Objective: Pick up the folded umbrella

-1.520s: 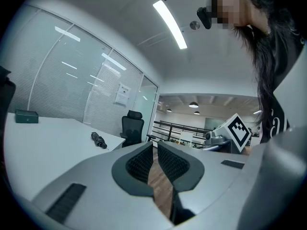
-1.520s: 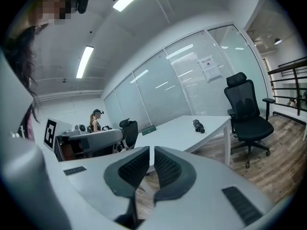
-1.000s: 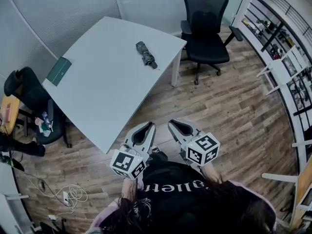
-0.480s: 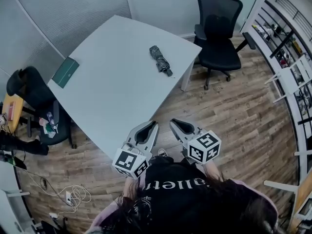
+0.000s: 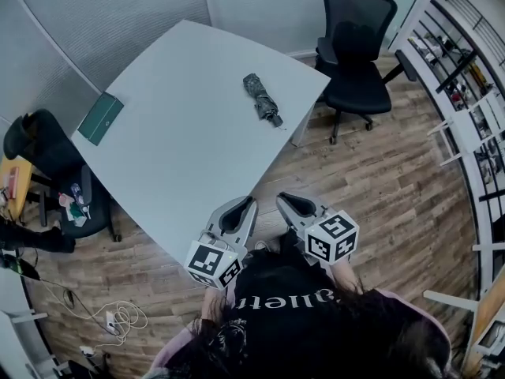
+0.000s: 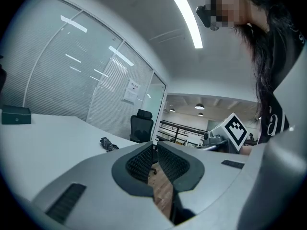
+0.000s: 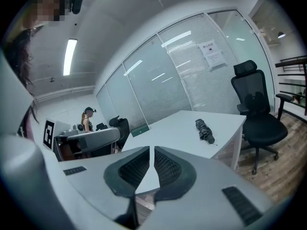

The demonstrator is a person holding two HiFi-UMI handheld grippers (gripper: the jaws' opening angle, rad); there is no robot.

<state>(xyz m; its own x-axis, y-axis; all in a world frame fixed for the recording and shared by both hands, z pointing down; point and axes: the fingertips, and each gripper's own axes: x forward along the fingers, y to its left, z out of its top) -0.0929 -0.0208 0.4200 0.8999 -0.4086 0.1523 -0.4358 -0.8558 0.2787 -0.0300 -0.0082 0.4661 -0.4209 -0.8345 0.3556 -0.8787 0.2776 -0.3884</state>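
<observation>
steeply down from the head, low and level from both gripper views, all sharing the far table (image 5: 181, 133) and folded umbrella (image 5: 262, 99).

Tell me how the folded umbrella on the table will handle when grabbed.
The folded umbrella looks like a short bundle of crumpled dark fabric, so the outside will probably squash a little over a stiffer core. It lies flat on the smooth white table and looks roughly round, so a sideways nudge could roll or slide it.
</observation>
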